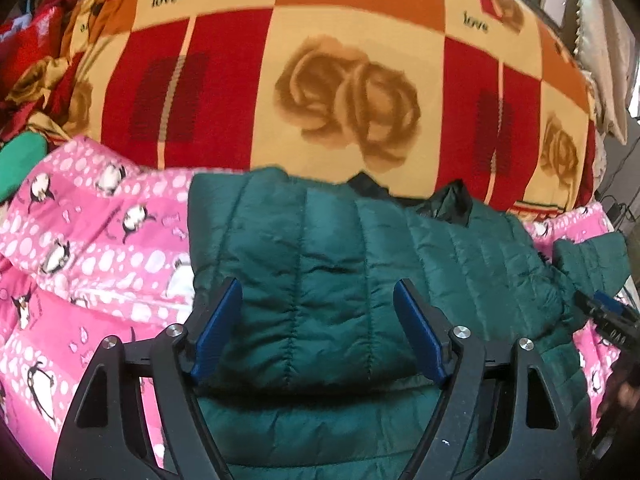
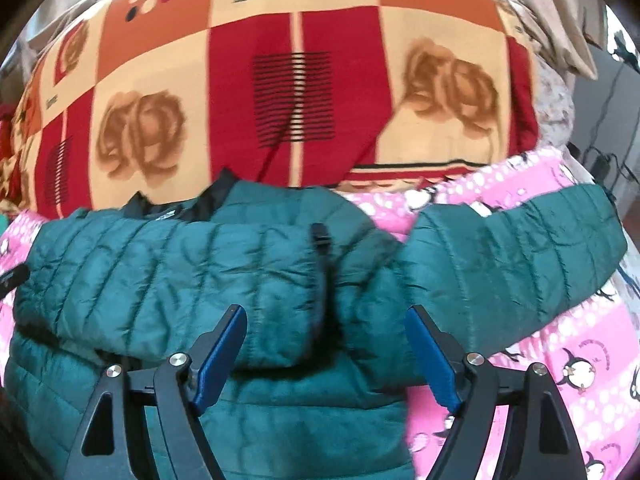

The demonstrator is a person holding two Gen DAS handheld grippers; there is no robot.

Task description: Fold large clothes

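your left gripper (image 1: 318,330) and right gripper (image 2: 326,354) hover released over the green jacket (image 1: 320,264), low in both frames.

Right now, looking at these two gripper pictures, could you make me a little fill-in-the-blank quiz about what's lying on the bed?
1. The puffy quilted jacket being folded is dark ____ in colour.
2. It lies on a pink blanket printed with cartoon ____.
3. The checked blanket behind it bears brown roses and the printed word ____.
4. The left gripper and the right gripper both have their jaws ____, holding nothing.

Missing words: green; penguins; love; open
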